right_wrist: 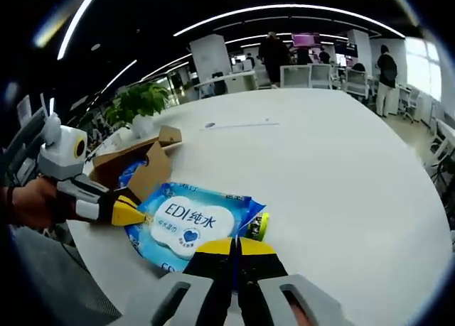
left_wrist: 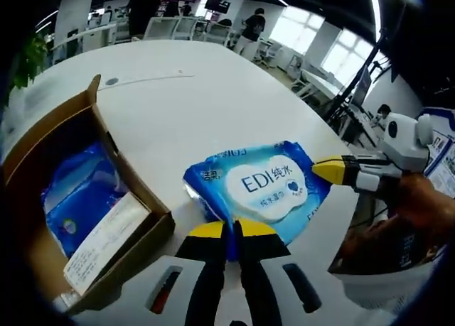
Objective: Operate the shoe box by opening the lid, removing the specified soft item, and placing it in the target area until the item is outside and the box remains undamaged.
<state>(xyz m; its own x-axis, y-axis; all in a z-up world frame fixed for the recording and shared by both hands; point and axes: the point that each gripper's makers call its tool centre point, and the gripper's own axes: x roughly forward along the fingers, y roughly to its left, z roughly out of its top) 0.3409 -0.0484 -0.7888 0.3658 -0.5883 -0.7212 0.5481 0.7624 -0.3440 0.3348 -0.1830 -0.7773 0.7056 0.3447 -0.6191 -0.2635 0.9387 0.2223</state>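
Left tool (left_wrist: 231, 230) had its two yellow-tipped black jaws drawn together on the near edge of the wipes pack (left_wrist: 259, 187), pinching the soft blue film there. Right tool (right_wrist: 235, 246) likewise had its jaws closed, their yellow tips meeting at the edge of the wipes pack (right_wrist: 190, 223); whether they actually nipped the film or only touched it I could not tell. In the left gripper view the right tool (left_wrist: 340, 171) came in from the right, its yellow tip against the pack's far corner; in the right gripper view the left tool (right_wrist: 131, 214) came in from the left, touching the pack's opposite side.

The pack was a flat, pillow-like rectangle of glossy blue plastic with a white cloud-shaped label printed "EDI". It lay outside the box on the surface (left_wrist: 213, 113), its long axis running roughly between the two tools, label facing up.

Just beside it stood the shoe box (left_wrist: 135, 198), plain brown cardboard with raw cut edges, open at the top, one flap (left_wrist: 92, 91) standing up at its far corner. Inside lay another blue pack (left_wrist: 82, 191) and a white printed sheet (left_wrist: 106, 241) leaning at the near wall.

The surface was smooth, white and rounded, with wide bare room beyond the pack toward its far edge. A leafy green plant (right_wrist: 138, 102) stood behind the box, and people (right_wrist: 274, 52) stood among desks far off.
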